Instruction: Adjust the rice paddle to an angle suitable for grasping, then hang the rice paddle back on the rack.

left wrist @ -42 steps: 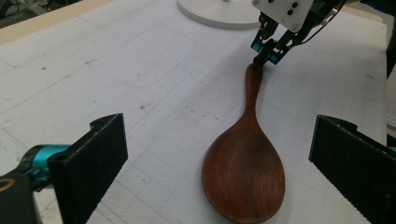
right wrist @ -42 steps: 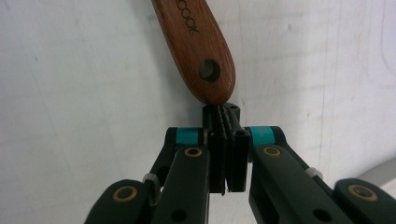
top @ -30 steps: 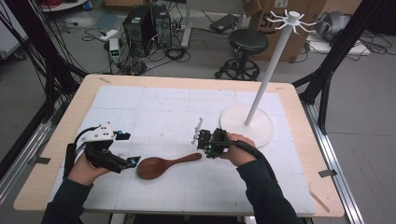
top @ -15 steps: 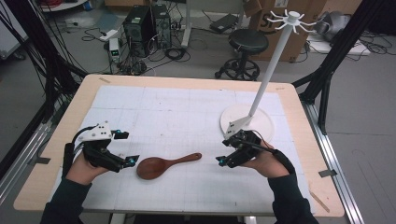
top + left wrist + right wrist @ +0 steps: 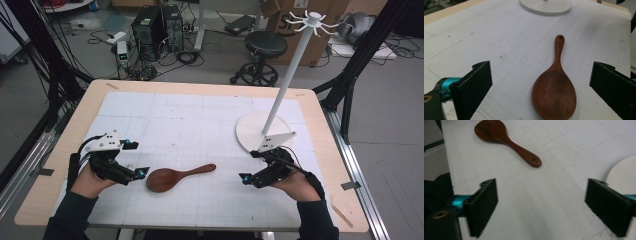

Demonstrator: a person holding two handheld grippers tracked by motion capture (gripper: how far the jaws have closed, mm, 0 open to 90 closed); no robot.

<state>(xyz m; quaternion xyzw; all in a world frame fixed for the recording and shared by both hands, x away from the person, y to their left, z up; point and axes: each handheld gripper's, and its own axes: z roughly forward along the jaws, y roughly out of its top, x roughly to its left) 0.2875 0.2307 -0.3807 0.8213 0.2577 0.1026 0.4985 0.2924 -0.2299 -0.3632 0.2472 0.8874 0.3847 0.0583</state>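
Dark brown wooden rice spoon lies flat on the white gridded mat, bowl toward my left side, handle pointing right and slightly away. Nothing is holding it.

Left gripper sits just beside the spoon bowl, low over the mat. In the left gripper view its jaws are spread wide with the spoon bowl lying between them, pads clear of the wood on both sides; the handle runs away from the camera with its hang hole at the far end.

Right gripper is well apart from the spoon, off the handle end, near the round white base of the white hook stand. Its jaws have just been opening and now stand spread, nothing between them but bare mat. In the right gripper view I see the spoon up ahead toward the left, handle end nearest, and the edge of the stand base at the right.

Mat covers most of the light wooden tabletop.
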